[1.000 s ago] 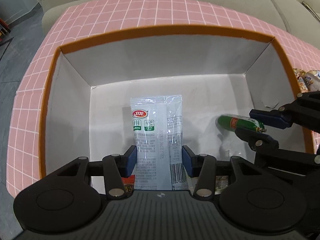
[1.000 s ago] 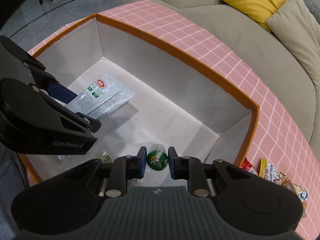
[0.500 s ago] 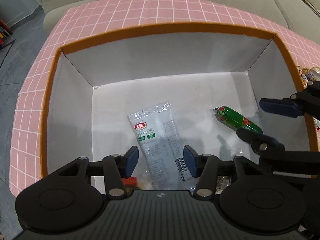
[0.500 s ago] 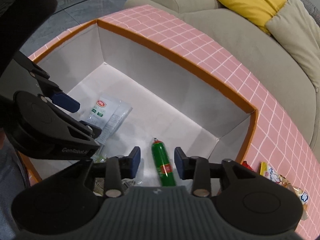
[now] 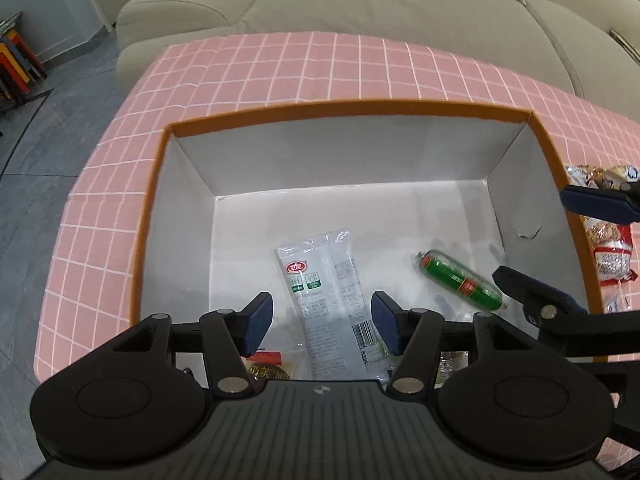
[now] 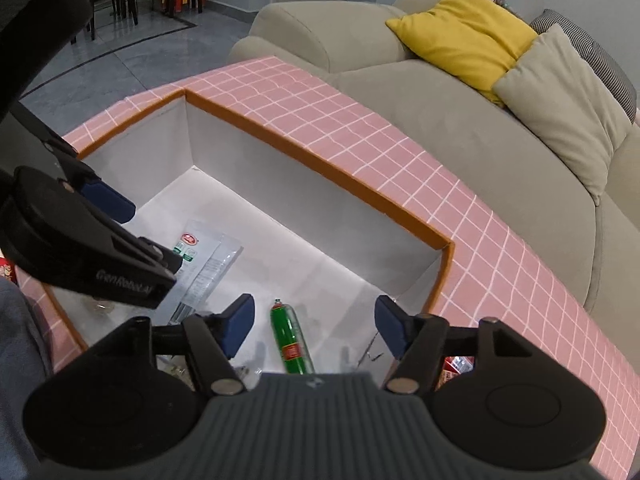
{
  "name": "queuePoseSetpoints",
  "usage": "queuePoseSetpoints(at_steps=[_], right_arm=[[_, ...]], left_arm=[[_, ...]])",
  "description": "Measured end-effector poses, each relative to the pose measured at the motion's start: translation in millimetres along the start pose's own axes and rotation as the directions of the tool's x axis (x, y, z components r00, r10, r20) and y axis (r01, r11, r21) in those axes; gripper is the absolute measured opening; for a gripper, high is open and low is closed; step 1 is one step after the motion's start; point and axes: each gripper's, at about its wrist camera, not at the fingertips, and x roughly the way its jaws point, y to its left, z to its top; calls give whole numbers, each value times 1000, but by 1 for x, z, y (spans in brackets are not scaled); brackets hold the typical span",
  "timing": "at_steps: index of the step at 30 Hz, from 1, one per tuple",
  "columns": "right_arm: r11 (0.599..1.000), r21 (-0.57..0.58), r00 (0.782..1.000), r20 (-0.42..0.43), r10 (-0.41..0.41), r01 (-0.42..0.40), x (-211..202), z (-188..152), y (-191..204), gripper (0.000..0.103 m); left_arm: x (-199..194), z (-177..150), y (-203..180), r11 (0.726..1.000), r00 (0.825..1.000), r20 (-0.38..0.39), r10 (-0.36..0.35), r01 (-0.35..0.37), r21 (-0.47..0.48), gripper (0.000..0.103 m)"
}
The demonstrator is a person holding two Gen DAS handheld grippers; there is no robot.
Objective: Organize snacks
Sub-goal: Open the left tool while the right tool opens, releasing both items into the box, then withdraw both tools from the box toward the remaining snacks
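Two snacks lie loose on the white floor of the orange-rimmed box (image 5: 554,152): one pale packet (image 5: 328,292) and one green sausage (image 5: 460,280), apart from each other. The left gripper (image 5: 322,322) hangs above the packet and the right gripper (image 6: 314,322) above the sausage; both sets of jaws have just been opening and stand spread, pinching nothing. Several more wrapped snacks (image 5: 610,256) sit outside on the pink checked cloth (image 5: 280,68).

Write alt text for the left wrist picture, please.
An open gripper hangs over a white-lined box on a pink checked cloth. On the box floor lie a silver snack packet and a green sausage, both released.
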Motion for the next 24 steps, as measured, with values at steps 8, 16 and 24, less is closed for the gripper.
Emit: queuePoseSetpoints(at_steps=[8,16,24], right_arm=[[1000,2,998,68,-9,9,-37,-13,-4,76],[991,130,986,153,-61,41,-76,-55,-24,84],[973,212,971,201,-133,89,-106,-102,-41,88]], left_arm=[[-39,-13,-6,1000,995,102,-12,14,-12,67],[-81,-33,-34,998,975,218,-45,38,40,70],[-107,-59,-74,992,940,318,-123,108,65,70]])
